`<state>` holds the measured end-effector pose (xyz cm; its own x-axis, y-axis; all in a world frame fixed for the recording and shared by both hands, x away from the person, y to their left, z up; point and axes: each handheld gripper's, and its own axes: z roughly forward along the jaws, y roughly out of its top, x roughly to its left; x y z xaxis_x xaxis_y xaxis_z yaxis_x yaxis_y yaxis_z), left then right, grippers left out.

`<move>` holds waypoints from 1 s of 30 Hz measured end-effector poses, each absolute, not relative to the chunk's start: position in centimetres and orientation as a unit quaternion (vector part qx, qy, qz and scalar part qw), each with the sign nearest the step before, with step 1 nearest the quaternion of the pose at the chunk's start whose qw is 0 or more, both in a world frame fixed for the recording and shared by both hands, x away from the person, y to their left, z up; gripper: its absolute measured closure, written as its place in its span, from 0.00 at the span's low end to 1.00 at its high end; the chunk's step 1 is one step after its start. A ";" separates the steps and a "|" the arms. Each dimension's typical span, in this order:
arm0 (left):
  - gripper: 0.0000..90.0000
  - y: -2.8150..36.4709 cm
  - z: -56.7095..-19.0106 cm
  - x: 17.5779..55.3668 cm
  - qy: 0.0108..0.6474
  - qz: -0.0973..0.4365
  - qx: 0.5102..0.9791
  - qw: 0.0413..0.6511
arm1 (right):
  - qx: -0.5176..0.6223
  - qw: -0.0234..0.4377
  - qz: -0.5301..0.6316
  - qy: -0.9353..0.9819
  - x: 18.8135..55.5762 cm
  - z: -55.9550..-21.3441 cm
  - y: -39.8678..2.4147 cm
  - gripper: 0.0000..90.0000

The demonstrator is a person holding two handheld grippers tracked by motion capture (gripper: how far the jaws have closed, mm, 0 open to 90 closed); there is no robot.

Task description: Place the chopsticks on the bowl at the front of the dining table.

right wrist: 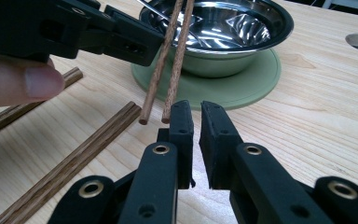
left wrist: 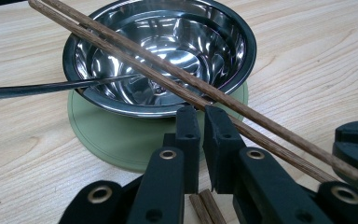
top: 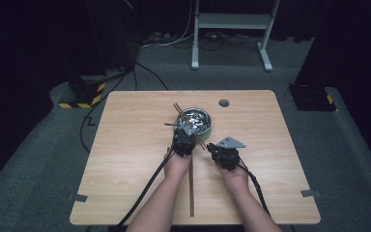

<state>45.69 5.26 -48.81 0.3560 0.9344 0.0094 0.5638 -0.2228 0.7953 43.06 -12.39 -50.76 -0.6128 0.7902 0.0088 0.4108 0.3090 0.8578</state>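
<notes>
1. Looking at one pair of chopsticks [left wrist: 135, 66] already lying across the rim of the steel bowl [left wrist: 168, 56], itself sitting on a green mat [left wrist: 121, 140] mid-table [top: 125, 159].
2. Reading that as roughly the halfway mark: counting a second pair [top: 191, 188] flat on the wood, passing beneath the left hand, apparently waiting to be picked up.
3. Checking the left gripper [left wrist: 201, 121]: fingers drawn almost together, pinching nothing, hovering just short of the bowl with the laid pair crossing beyond the tips.
4. Checking the right gripper [right wrist: 196, 116]: fingers likewise nearly pressed together, gripping nothing, with the near ends of the laid pair hanging just off the tip.
5. Tracing the laid pair's long axis in the high view: running diagonally, far-left past the bowl down to near-right between the grippers.
6. Tracing the second pair: pointing straight back toward the person's edge.
7. Noting a dark-handled utensil [left wrist: 28, 88] resting in the bowl too.
</notes>
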 end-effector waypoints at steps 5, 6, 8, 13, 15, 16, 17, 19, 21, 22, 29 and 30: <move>0.93 5.2 -48.9 45.7 0.505 0.257 0.739 0.364 | 0.380 0.209 0.446 0.783 43.0 -50.8 -12.1 0.91; 0.93 5.2 -48.9 45.7 0.506 0.256 0.737 0.367 | 0.380 0.209 0.447 0.783 43.0 -50.8 -12.1 0.90; 0.93 5.2 -48.9 45.7 0.506 0.256 0.737 0.369 | 0.379 0.210 0.448 0.782 43.0 -50.8 -12.1 0.91; 0.93 5.3 -48.8 45.7 0.501 0.258 0.738 0.371 | 0.378 0.208 0.447 0.784 43.0 -50.9 -12.0 0.91; 0.93 5.3 -48.7 45.7 0.501 0.257 0.738 0.371 | 0.378 0.208 0.447 0.784 43.0 -50.9 -12.0 0.91; 0.93 5.3 -48.8 45.7 0.500 0.257 0.739 0.371 | 0.378 0.209 0.447 0.783 43.0 -50.9 -12.0 0.91; 0.93 5.3 -48.8 45.7 0.500 0.257 0.739 0.371 | 0.378 0.209 0.447 0.783 43.0 -50.9 -12.0 0.91; 0.93 5.4 -48.8 45.6 0.499 0.257 0.741 0.369 | 0.377 0.209 0.448 0.783 43.0 -50.9 -12.1 0.91; 0.93 5.4 -48.9 45.6 0.497 0.257 0.743 0.367 | 0.376 0.210 0.448 0.783 42.9 -50.9 -12.0 0.90; 0.93 5.4 -48.9 45.6 0.498 0.257 0.742 0.367 | 0.377 0.210 0.448 0.783 42.9 -50.9 -12.0 0.90; 0.93 5.4 -48.9 45.6 0.498 0.255 0.741 0.371 | 0.378 0.206 0.448 0.783 42.9 -50.9 -11.9 0.90; 0.93 5.4 -48.9 45.6 0.498 0.255 0.741 0.371 | 0.374 0.208 0.448 0.785 42.9 -50.9 -11.9 0.90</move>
